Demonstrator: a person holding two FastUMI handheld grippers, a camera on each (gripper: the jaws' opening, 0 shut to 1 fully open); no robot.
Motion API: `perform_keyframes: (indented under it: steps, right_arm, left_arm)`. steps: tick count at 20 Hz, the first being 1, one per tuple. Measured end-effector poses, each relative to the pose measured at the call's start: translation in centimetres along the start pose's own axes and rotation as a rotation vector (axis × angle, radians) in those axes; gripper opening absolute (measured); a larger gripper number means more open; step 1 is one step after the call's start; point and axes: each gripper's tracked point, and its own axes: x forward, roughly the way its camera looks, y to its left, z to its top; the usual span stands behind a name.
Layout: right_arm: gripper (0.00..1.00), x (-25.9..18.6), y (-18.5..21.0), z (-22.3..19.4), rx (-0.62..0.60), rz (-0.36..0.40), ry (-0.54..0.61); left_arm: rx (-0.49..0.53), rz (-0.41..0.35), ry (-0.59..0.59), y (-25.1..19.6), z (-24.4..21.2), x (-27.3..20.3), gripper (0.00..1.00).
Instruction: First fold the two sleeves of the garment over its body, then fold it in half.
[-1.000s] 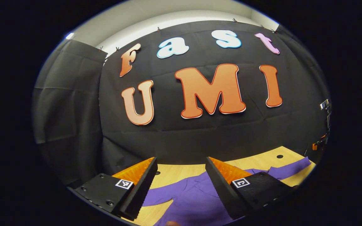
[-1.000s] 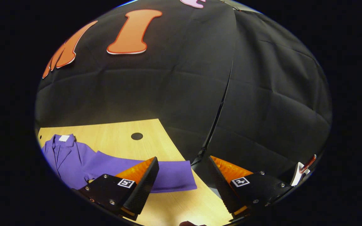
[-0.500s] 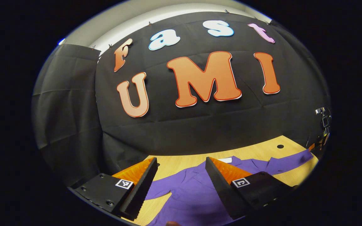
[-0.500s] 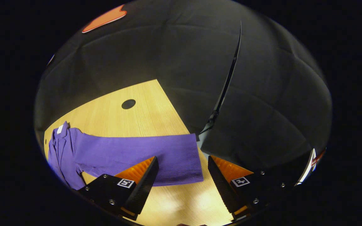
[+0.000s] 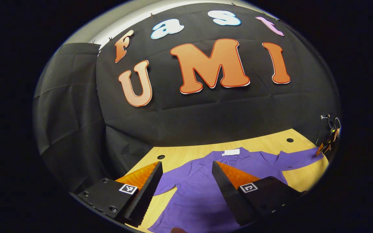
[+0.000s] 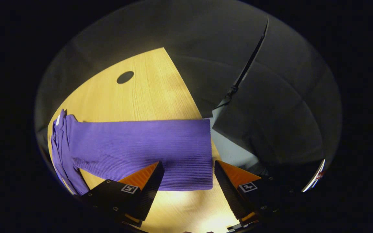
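Plainly, the first step, folding the sleeves, is judged not yet begun: the garment is seen lying flat on the table, both sleeves spread outward. In the left gripper view, the left gripper is held over the garment's left part, its fingers apart with nothing between them; the left sleeve runs off near its left finger. The collar, with a white tag, lies at the far side, and the right sleeve stretches to the far right.

In the right gripper view, the right gripper is poised above the cuff end of the right sleeve, fingers apart and empty. A descent and a pinch on the cuff are judged to be called for next.

The ribbed cuff and the table's right edge are given by the right gripper view; the collar and whole body are laid out in the left one.
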Motion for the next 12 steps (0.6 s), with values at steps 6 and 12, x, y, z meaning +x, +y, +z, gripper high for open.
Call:
perform_keyframes:
  steps: [6,12]
  right_arm:
    - [0.90,-0.1,0.0,-0.1,0.042,-0.006,0.043]
    - [0.36,-0.2,1.7,-0.3,0.020,0.007,0.037]
  left_arm:
    - [-0.010,-0.016,0.060,-0.6,-1.6,0.5,1.00]
    - [0.003,-0.011,0.047,-0.6,-1.4,0.1,0.99]
